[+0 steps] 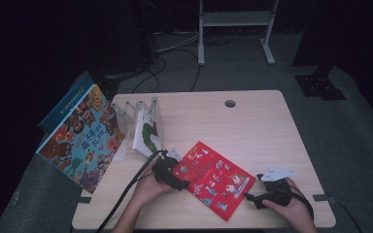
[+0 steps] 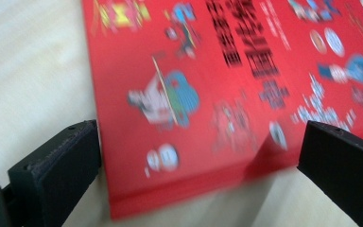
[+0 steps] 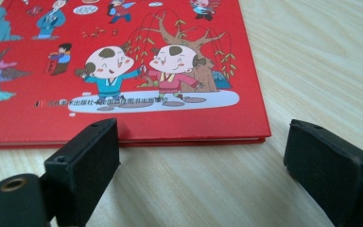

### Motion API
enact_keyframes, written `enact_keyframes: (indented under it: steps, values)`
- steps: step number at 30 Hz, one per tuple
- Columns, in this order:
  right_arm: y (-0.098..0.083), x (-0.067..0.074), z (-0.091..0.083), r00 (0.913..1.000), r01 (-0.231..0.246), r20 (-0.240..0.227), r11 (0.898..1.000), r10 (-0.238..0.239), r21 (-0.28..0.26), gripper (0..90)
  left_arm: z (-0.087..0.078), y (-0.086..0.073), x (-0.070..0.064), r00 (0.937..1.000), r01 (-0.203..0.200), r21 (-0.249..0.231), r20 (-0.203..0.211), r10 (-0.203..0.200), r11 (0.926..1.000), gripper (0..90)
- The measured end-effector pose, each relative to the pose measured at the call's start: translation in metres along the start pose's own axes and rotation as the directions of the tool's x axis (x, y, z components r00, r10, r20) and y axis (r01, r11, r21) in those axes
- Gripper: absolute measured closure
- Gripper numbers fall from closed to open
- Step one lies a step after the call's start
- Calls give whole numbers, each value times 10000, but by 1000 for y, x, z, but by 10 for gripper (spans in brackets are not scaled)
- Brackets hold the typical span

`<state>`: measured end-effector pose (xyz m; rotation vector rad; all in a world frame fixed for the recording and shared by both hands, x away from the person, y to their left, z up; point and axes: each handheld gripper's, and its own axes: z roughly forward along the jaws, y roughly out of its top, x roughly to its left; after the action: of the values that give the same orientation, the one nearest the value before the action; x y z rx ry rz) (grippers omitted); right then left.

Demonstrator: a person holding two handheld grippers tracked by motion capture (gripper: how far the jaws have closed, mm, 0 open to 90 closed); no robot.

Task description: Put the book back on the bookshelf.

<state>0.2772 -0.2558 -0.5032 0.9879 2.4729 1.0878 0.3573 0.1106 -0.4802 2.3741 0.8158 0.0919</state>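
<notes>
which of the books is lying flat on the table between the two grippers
The red book. It lies flat on the table; the colourful book leans off the left edge, and the white one stands in the rack.

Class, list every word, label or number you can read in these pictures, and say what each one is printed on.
None can be read.
Red book: black title characters and a small black line under the two children, too blurred.
Colourful book at the table's left: large cover characters, too small.

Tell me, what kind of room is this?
Probably a lab or studio for recording. A lit wooden table stands in a dark room, cables trail over the grey floor, and a metal stand sits behind.
</notes>
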Motion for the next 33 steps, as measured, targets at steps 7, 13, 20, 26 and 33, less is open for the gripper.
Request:
enact_keyframes:
  steps: [7, 13, 20, 26, 33]
  values:
    - [-1, 5, 0, 9998, 97, 177, 10000, -97, -14, 103, 18, 18, 4, 9995, 81, -205, -295, -87, 9998, 0]
    - [-2, 11, 0, 9997, 89, 235, 10000, -88, -30, 102, 26, 26, 7, 9997, 78, -442, -237, -89, 9990, 0]
    - [-1, 29, 1, 9997, 208, 143, 9998, -208, 25, 81, 30, 28, 6, 9996, 37, -738, -271, -58, 9973, 0]
    - [0, 32, 3, 9996, 73, 267, 9999, -76, 107, 43, 32, 24, 5, 9988, 163, -1272, -429, -219, 9917, 0]
    - [4, 36, 9, 9994, -33, 354, 9996, 24, 263, 0, 31, 26, 7, 9975, 359, -1081, -566, -422, 9935, 0]
